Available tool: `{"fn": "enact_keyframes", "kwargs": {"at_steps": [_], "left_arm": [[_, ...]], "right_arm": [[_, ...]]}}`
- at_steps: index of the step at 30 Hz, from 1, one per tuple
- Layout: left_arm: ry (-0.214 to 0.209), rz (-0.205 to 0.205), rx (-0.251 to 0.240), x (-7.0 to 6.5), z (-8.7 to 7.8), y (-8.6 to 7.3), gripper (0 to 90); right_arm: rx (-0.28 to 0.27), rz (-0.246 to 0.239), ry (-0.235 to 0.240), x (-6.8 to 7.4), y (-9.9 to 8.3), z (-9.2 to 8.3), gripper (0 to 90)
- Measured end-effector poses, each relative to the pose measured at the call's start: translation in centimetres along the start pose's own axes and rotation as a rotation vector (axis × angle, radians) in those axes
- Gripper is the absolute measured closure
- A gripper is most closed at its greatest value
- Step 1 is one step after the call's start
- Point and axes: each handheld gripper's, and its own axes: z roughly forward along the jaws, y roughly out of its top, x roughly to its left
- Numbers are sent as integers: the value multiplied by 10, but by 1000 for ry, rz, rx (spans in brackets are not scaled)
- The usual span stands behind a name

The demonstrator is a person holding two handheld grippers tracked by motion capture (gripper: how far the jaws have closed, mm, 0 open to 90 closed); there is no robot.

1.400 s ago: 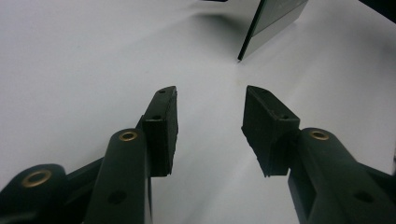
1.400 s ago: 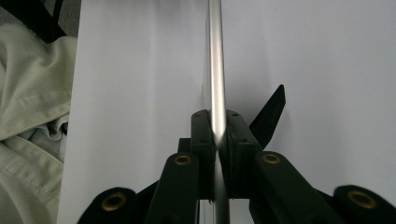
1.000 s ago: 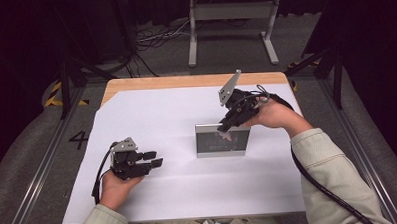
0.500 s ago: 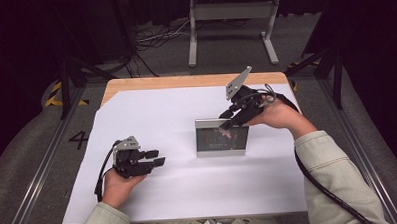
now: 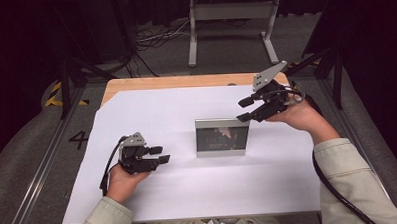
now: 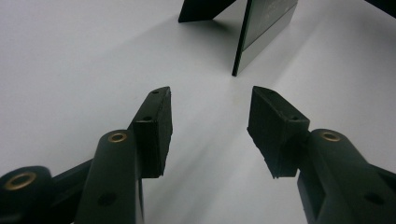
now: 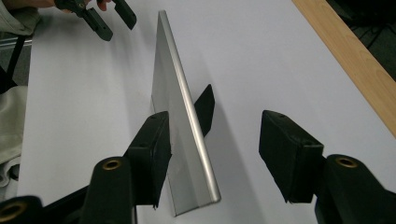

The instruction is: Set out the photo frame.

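Upright on its rear stand, the silver picture frame [image 5: 222, 137] sits mid-table on the white sheet [image 5: 189, 192]. Just above its right corner, the right gripper [image 5: 245, 110] has just been opening, apparently clear of it. Nearby, the left gripper [image 5: 162, 154] rests unclenched, holding nothing.

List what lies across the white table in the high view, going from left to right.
left gripper → picture frame, standing upright on its back prop → right gripper, jaws apart and just been opening, with nothing between them, up near the frame's top right corner.
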Motion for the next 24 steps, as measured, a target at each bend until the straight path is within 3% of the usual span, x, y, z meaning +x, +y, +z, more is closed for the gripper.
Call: {"fn": "enact_keyframes", "kwargs": {"at_steps": [14,24], "left_arm": [[18,6,-11,3,-1,3,486],[51,13,-35,1,-3,2,482]], "right_arm": [[-34,55,-83,8,-26,-35,384],[-105,116,-139,14,-46,-48,316]]}}
